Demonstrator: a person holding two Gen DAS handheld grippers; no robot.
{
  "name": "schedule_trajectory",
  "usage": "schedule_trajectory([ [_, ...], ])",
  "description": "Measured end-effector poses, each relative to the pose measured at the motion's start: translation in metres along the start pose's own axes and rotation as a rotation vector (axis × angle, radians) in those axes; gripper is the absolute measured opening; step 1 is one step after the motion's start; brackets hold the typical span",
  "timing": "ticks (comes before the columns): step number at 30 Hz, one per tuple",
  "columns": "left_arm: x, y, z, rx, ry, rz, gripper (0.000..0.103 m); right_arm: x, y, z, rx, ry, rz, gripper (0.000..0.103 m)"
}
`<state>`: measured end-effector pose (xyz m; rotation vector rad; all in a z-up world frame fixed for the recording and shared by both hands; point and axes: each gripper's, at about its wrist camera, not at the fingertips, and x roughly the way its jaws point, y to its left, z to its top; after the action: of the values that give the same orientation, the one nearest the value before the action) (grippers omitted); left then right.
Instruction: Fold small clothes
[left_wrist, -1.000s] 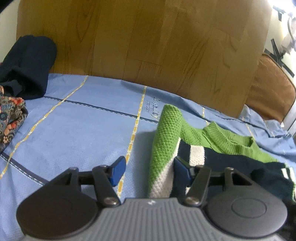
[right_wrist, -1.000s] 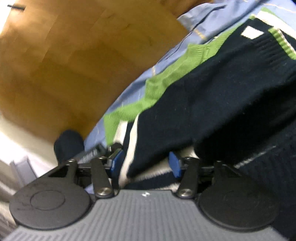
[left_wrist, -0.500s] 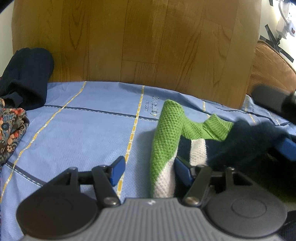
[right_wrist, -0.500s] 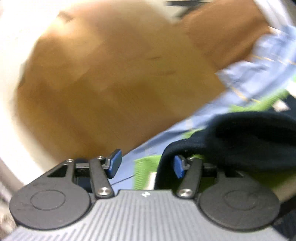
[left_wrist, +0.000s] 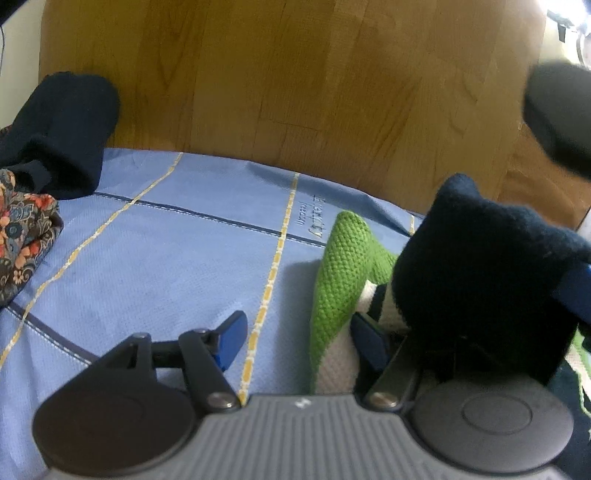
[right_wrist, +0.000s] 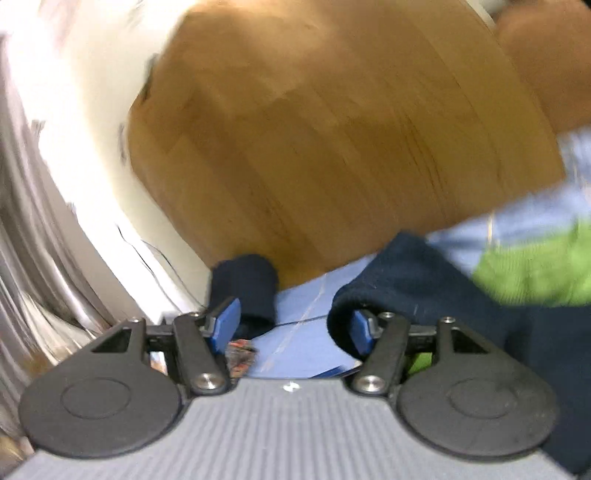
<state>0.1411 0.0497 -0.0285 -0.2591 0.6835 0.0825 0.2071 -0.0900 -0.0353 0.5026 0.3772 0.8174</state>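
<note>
Spreading wide across the bed, the blue sheet (left_wrist: 159, 258) carries the green-and-navy sweater (left_wrist: 340, 269) by the wooden headboard (left_wrist: 295, 92), a dark garment (left_wrist: 59, 125) and floral cloth (left_wrist: 22, 236) far left. The left gripper (left_wrist: 295, 341) stands apart, jaws just opening, green-white hem between them unpressed. The right gripper (right_wrist: 291, 325), also just opening, gapes, navy fold draped over one finger (right_wrist: 360, 330).
</note>
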Motion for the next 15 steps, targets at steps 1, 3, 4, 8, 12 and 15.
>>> schedule_trajectory([
  [1, 0.0, -0.002, -0.001, 0.014, 0.0, 0.009, 0.064, -0.001, -0.002, -0.001, -0.006, -0.005, -0.003, 0.065],
  [3, 0.002, -0.008, -0.001, 0.043, 0.0, 0.03, 0.065, -0.002, -0.016, 0.0, 0.011, -0.027, -0.045, 0.065],
  [4, 0.002, -0.009, -0.001, 0.046, 0.0, 0.032, 0.066, -0.004, -0.024, 0.001, 0.028, -0.047, -0.083, 0.066],
  [8, 0.002, -0.009, -0.001, 0.051, 0.002, 0.027, 0.071, -0.024, -0.067, 0.014, 0.208, -0.094, -0.125, 0.062],
  [12, 0.002, -0.008, -0.001, 0.05, 0.003, 0.021, 0.074, -0.046, -0.049, 0.025, 0.122, -0.122, -0.036, 0.061],
  [15, 0.002, -0.008, 0.0, 0.051, 0.004, 0.021, 0.072, -0.05, -0.012, 0.024, -0.13, -0.068, 0.028, 0.061],
])
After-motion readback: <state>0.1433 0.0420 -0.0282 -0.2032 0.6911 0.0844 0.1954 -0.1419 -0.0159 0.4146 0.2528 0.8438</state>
